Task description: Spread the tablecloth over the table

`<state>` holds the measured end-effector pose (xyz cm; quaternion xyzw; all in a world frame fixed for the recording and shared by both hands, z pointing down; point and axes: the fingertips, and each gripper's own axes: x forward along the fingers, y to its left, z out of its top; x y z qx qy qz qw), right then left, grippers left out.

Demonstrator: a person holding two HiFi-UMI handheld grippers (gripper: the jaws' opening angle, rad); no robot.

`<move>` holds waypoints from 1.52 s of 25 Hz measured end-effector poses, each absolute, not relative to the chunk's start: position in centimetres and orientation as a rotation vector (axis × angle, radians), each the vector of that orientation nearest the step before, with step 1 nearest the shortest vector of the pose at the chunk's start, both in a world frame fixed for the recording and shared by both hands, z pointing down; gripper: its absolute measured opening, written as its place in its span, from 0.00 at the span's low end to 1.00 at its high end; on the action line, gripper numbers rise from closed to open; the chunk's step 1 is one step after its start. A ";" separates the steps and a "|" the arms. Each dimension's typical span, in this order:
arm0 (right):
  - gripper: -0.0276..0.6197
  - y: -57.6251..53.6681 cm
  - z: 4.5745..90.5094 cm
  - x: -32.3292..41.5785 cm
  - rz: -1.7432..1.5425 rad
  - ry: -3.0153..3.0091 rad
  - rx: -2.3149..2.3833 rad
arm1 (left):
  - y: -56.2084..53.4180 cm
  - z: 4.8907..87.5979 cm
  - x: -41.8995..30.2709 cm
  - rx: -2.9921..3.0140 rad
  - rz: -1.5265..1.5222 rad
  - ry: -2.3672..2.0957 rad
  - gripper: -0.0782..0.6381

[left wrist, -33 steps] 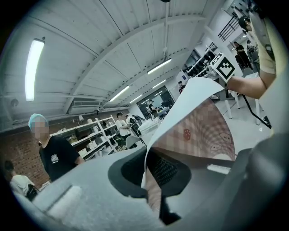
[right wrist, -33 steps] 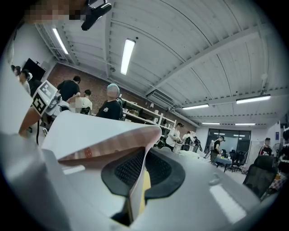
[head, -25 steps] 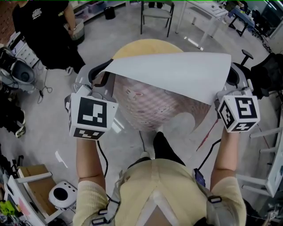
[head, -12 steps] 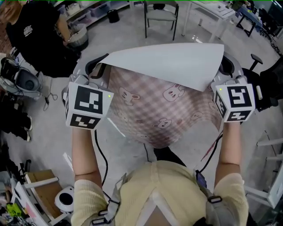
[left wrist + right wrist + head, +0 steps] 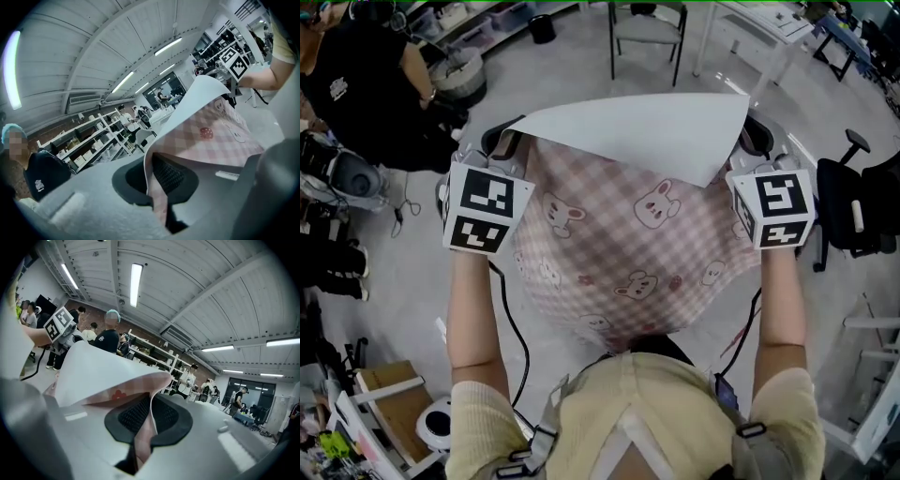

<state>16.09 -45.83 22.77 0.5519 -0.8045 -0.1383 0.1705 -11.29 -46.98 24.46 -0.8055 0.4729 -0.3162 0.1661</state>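
Note:
A pink checked tablecloth point(image 5: 628, 234) with bunny prints and a white underside hangs stretched between my two grippers. Its far edge is folded back, white side up. My left gripper point(image 5: 508, 142) is shut on the cloth's left corner, and my right gripper point(image 5: 753, 139) is shut on the right corner. In the left gripper view the cloth point(image 5: 211, 136) runs down between the pads of the left gripper point(image 5: 155, 185). The right gripper view shows the cloth point(image 5: 93, 376) pinched the same way in the right gripper point(image 5: 144, 425). The table is hidden under the cloth.
A person in black point(image 5: 366, 84) stands at the far left beside a grey bucket point(image 5: 457, 70). A chair point(image 5: 647, 28) and a white desk point(image 5: 750, 37) stand beyond the cloth. A black office chair point(image 5: 853, 206) is at the right. A white device point(image 5: 441, 422) lies on the floor, lower left.
Both grippers have carried the cloth forward, away from the person's body. The round wooden tabletop that showed beyond the cloth's edge is now covered, and more of the checked side faces up.

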 end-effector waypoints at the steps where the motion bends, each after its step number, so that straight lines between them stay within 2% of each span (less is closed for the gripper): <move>1: 0.07 -46.6 23.4 16.1 -0.381 -2.285 1.563 | -47.9 25.1 -11.2 -2.300 -0.915 1.342 0.12; 15: 0.08 -57.5 34.8 16.5 -0.165 -2.256 1.482 | -59.8 37.0 -10.7 -2.369 -1.206 1.238 0.12; 38: 0.10 -62.7 52.4 16.4 0.068 -2.175 1.287 | -64.3 55.0 -10.4 -2.242 -1.683 0.999 0.13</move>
